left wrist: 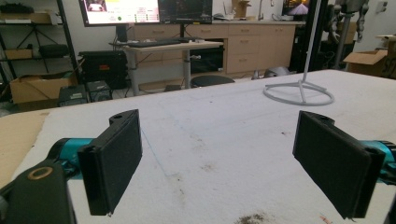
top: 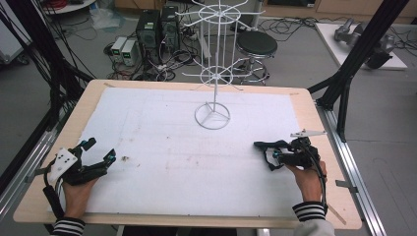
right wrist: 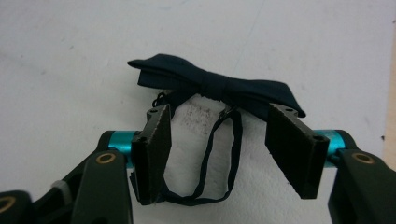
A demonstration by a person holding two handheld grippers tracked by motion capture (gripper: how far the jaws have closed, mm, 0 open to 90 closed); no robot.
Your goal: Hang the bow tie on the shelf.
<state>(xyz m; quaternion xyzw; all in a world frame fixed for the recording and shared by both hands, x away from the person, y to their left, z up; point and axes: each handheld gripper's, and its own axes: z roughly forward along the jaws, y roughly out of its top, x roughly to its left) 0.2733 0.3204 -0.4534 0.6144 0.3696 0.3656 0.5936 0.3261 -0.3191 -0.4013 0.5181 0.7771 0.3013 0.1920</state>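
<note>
Right gripper [right wrist: 219, 140] rests low over the white mat [top: 162, 142] at the table's right side, its jaws spread apart with nothing clamped. Just beyond the jaw tips lies a dark navy bow tie [right wrist: 215, 86], flat on the mat, and its thin strap [right wrist: 219, 158] loops back between the jaws. Left gripper [top: 96, 155] sits at the mat's left edge, jaws wide apart and empty, well away from the bow tie. Farther back stands a white wire rack [top: 214, 73].

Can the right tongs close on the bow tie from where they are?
Probably yes. The right tongs are open, with the bow tie just past the tips and its strap looped between them on the white mat; nothing is in between.
</note>
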